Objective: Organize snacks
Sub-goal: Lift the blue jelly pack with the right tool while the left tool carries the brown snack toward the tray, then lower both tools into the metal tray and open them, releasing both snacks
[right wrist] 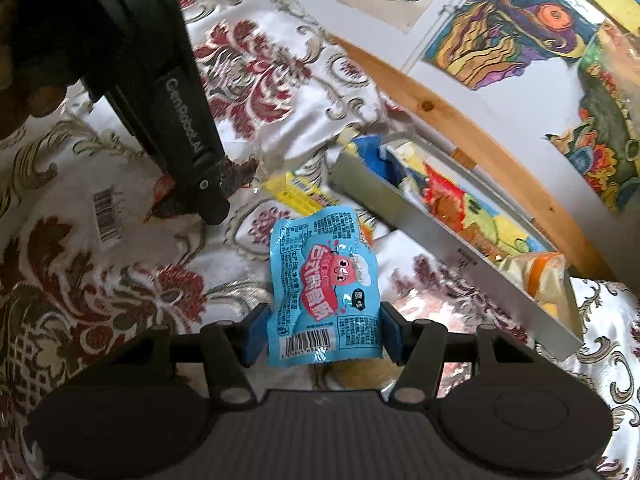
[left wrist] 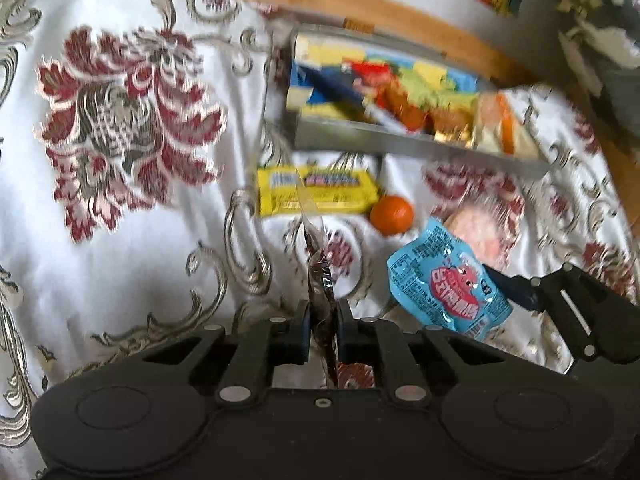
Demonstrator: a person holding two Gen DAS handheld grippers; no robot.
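Left wrist view: my left gripper (left wrist: 323,322) is pressed together on a clear plastic packet with dark contents (left wrist: 318,276), held edge-on above the white cloth with red and grey floral pattern (left wrist: 120,240). Ahead lie a yellow rectangular snack bar wrapper (left wrist: 316,191) and, just beside it, a small round orange fruit (left wrist: 391,214). Beyond them sits the shallow grey rectangular tray (left wrist: 400,144), already crowded with colourful packets. Frame is blurred.

Right wrist view: my right gripper (right wrist: 323,334) pinches a light blue foil pouch with a pink cartoon figure (right wrist: 324,288) by its lower sides, near the tray wall (right wrist: 420,224).

Risks: both packets are slick and held by thin margins, so a quick swing could slip them. The tray looks full; dropping in more may push packets over the rim. The grippers are near each other and could collide.
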